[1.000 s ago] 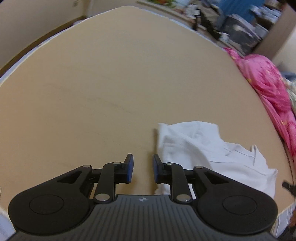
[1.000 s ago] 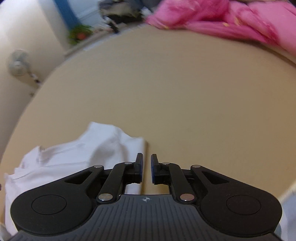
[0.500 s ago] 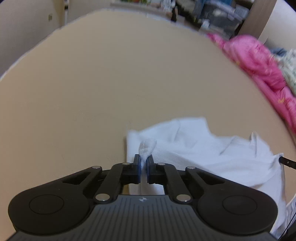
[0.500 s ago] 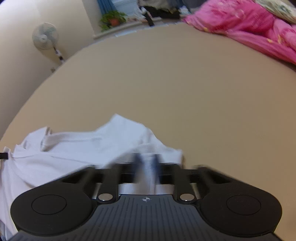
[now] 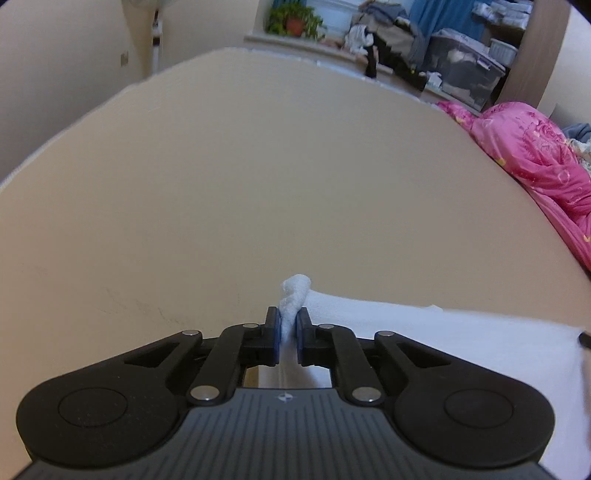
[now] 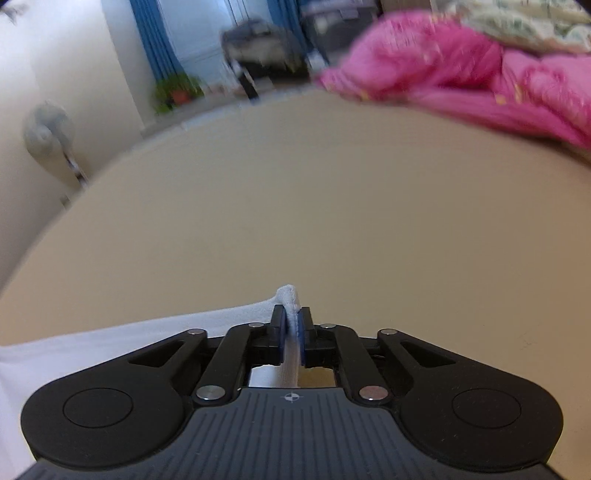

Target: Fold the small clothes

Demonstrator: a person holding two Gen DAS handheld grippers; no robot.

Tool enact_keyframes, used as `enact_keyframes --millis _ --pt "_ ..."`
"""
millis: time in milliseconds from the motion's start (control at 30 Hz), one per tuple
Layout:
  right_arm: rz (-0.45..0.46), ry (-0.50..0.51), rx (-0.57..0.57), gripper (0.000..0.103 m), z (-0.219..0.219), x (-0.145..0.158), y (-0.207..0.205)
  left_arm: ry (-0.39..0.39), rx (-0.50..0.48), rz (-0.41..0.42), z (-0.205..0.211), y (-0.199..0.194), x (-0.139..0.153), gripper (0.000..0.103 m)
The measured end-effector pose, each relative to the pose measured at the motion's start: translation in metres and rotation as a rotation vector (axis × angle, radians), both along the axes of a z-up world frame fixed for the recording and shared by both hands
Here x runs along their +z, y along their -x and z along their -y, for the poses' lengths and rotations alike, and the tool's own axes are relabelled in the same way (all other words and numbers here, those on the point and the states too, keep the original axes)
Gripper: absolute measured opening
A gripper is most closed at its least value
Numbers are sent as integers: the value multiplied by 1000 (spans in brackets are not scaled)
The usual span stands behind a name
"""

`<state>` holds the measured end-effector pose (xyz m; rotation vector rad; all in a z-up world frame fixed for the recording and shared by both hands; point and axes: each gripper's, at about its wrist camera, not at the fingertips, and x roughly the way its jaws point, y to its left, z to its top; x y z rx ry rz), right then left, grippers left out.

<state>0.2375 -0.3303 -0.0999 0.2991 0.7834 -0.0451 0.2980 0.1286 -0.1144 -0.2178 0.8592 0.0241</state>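
Two corners of the white cloth (image 5: 424, 325) are pinched, one in each claw: my left claw (image 5: 287, 330) is clamped on a bunched corner that pokes up past its pads, my right claw (image 6: 291, 330) on a hemmed corner. The left jaws have just eased a little wider, with the cloth between them. From the left claw the cloth runs off to the right; from the right claw it runs off to the left, so its edge spans between my hands and the rest hangs toward me. Ahead of both lies bare tan tabletop (image 5: 258, 192), the likely place to lay it. A pink quilt (image 6: 461, 70) lies along the far right edge; a plant (image 5: 293, 22) and clutter sit beyond.
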Motion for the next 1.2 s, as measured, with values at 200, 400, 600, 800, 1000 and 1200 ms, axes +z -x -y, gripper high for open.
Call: enact_keyframes --millis 200,400,600,800,1000,1200 --pt "-50 -63 -90 15 9 25 26 28 -26 -10 -8 39 39 21" --pt "-171 -86 71 16 -26 45 100 187 -108 -143 -2 114 41 23" --pt "-378 -6 103 12 -29 7 144 61 -78 -387 9 133 -14 15" --pt "-396 31 63 27 -16 1 156 75 8 -432 -13 135 -23 25" --pt "-94 54 -1 32 -18 55 190 188 55 -241 -38 150 6 51" --pt "-66 -48 -9 32 -26 53 200 294 122 -284 -45 133 -14 62"
